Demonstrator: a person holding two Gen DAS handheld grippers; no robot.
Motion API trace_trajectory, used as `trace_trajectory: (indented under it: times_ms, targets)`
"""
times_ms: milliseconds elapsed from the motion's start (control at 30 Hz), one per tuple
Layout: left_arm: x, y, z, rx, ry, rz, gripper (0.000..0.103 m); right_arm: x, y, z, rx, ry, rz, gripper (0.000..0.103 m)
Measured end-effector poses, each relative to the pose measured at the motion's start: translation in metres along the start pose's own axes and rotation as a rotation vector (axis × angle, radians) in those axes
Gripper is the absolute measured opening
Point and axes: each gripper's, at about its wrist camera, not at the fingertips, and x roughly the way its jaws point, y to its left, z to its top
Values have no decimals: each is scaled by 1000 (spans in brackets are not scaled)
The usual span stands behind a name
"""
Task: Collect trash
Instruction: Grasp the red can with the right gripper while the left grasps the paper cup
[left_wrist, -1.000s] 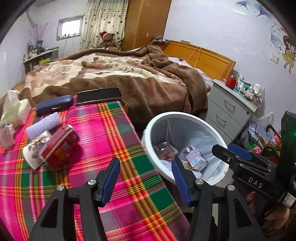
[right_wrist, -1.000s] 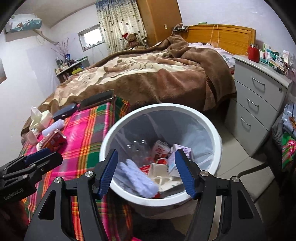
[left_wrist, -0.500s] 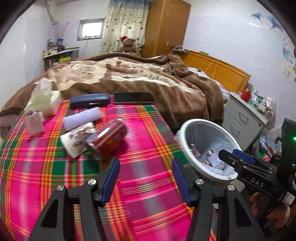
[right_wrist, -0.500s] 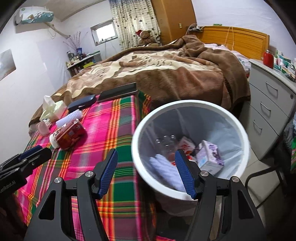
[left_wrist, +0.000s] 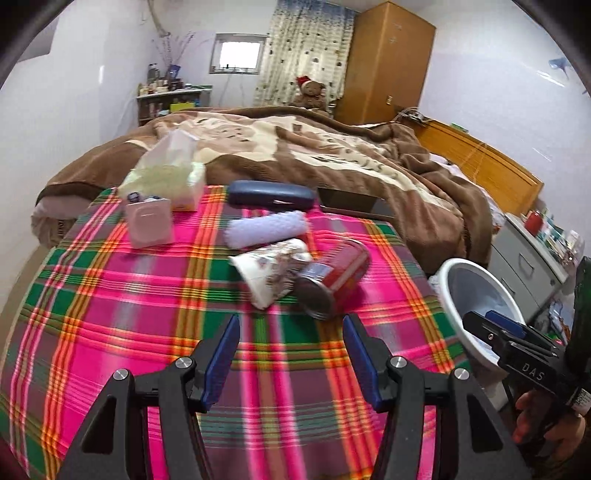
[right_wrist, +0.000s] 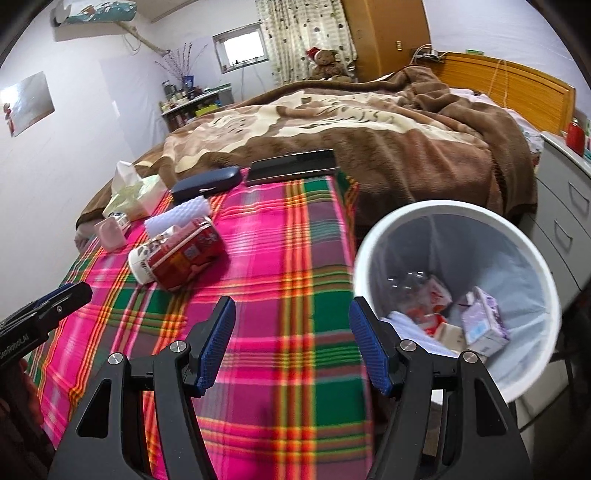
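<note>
A red can (left_wrist: 338, 280) lies on its side on the plaid tablecloth (left_wrist: 110, 295), touching a tipped paper cup (left_wrist: 271, 269). A white foam roll (left_wrist: 266, 229) lies just behind them. The can (right_wrist: 184, 254) and cup (right_wrist: 142, 264) also show in the right wrist view. My left gripper (left_wrist: 291, 354) is open and empty, a short way in front of the can. My right gripper (right_wrist: 291, 339) is open and empty over the table's right edge. The white trash bin (right_wrist: 454, 208) stands right of the table, holding cartons and wrappers.
At the table's far side are a tissue pack (left_wrist: 166, 177), a small pink box (left_wrist: 149, 223), a dark blue case (left_wrist: 269, 195) and a black tablet (right_wrist: 291, 166). A bed with a brown blanket (left_wrist: 332, 147) lies behind. A grey drawer unit (right_wrist: 565, 206) stands right of the bin.
Both grippers have swung left, away from the bin toward the table. The left gripper now faces the can and cup. Both stayed open and empty.
</note>
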Motion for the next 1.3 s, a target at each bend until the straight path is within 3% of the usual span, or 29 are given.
trace_trajectory:
  times_ms: [400, 900, 1100, 1300]
  targets:
    - [19, 48, 14, -10, 19, 23, 58, 35, 37, 19, 12, 36, 65, 65]
    - [56, 69, 29, -1, 60, -6, 58, 86, 67, 45, 81, 99, 103, 66]
    - [65, 75, 32, -2, 78, -4, 58, 99, 83, 48, 10, 150, 76, 72]
    - [71, 77, 37, 6, 86, -8, 58, 96, 75, 48, 3, 147, 95, 72]
